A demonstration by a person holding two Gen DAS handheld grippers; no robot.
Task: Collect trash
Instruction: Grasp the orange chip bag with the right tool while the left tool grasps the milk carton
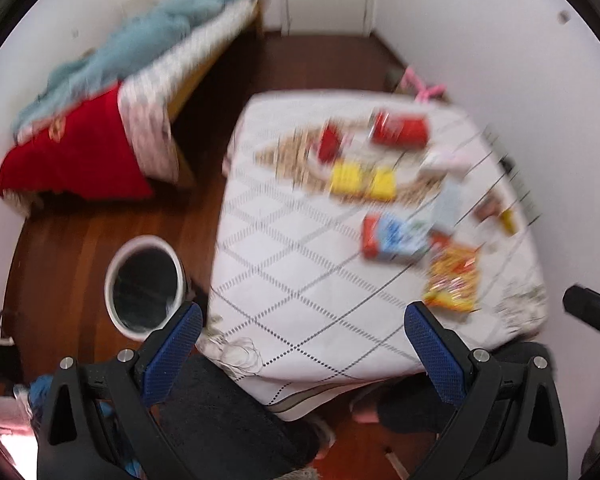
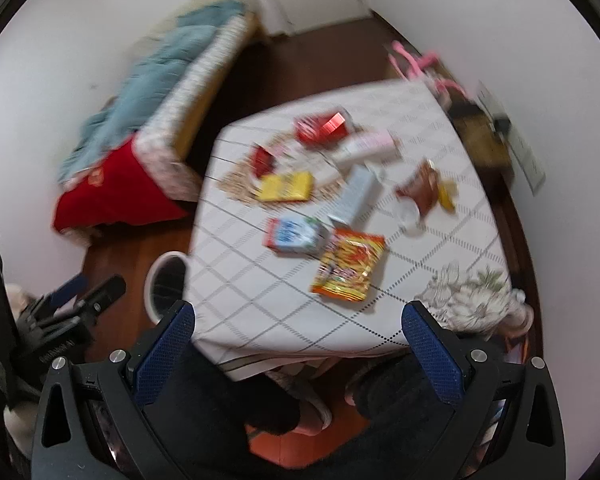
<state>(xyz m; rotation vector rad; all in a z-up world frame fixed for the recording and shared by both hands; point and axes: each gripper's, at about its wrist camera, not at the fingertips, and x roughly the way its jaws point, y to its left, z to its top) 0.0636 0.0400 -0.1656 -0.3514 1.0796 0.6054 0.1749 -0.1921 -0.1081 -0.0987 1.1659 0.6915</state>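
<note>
Left wrist view shows the left gripper (image 1: 302,328) with its blue fingers (image 1: 172,350) spread wide and empty, hanging above the near edge of the worktop (image 1: 300,280), which wears a white cloth with a diamond grid. The right gripper (image 2: 298,326) is likewise wide and holds nothing, poised over the same near edge. Both frames are blurred, so labels cannot be read. The trash lies on the worktop's far half: an orange snack bag (image 2: 350,266) nearest, just beside a blue-and-red carton (image 2: 296,236), then a yellow packet (image 2: 286,187) on a speckled mat, red cans (image 2: 320,126) toward the far edge, and a brown wrapper (image 2: 422,190) with a white cup (image 2: 408,214) toward the right edge. A white bin (image 1: 144,282) with a dark liner stands on the floor just off the near left corner, probably put there so pieces can be dropped in straight from the worktop. High, wide fingers suit a start: nothing seems collected yet, and the snack bag looks the easiest first reach. The floor is dark wood; a bed (image 1: 112,92) with blue and red covers stands left, well apart from the worktop, against white walls.
</note>
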